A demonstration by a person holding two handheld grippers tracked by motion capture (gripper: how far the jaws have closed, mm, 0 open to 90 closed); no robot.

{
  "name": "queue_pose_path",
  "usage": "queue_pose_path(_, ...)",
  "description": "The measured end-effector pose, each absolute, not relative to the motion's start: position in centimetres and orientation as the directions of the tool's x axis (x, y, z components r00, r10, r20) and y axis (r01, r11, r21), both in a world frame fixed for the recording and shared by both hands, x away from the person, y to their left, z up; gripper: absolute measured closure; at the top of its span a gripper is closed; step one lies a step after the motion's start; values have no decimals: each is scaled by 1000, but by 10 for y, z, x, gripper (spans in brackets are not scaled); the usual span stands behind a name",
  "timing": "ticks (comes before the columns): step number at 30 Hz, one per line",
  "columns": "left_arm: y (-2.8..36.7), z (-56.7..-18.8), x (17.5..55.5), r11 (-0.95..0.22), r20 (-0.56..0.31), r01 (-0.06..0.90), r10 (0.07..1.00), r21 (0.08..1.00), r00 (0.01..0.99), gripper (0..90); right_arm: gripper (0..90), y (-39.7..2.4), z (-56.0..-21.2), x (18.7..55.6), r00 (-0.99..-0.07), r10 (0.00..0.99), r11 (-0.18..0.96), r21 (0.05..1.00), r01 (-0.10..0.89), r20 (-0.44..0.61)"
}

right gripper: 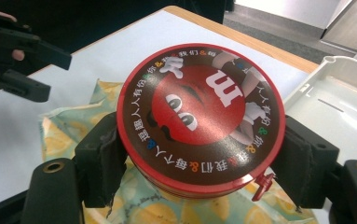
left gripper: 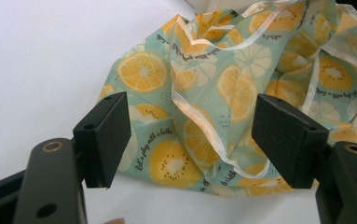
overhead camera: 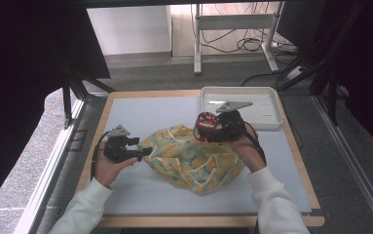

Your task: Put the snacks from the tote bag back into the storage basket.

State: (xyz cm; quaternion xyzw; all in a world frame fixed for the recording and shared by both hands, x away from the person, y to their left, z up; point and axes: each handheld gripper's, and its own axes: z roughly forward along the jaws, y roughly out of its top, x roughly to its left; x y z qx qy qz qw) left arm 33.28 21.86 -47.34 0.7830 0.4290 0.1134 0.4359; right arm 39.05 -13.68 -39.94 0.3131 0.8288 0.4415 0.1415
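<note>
My right gripper (right gripper: 199,172) clamps the round red candy tin (right gripper: 200,119) mid-frame; left gripper (left gripper: 192,140) wide at the lemon-print cloth bag (left gripper: 223,88), probably to hold its mouth open.

Surface (overhead camera: 145,109): pale grey-blue mat with a light wood edge showing at the far and right sides. Floor (overhead camera: 140,73) beyond it is grey carpet. Far wall (overhead camera: 125,29) white and brightly lit — the brightest part of the room. A white metal frame on legs (overhead camera: 233,29) stands at the back, with dark cables (overhead camera: 252,44) looped beneath it. Black drapes (overhead camera: 23,58) hang at left and right — both sides dark.
</note>
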Motion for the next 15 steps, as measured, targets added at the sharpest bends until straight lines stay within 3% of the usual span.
queue_pose_path(15, 215, -472, 331, -257, -202, 570, 759, 781, 619, 282, 255, -137, -394, 418, -721, 692, 399, 816, 420, 32)
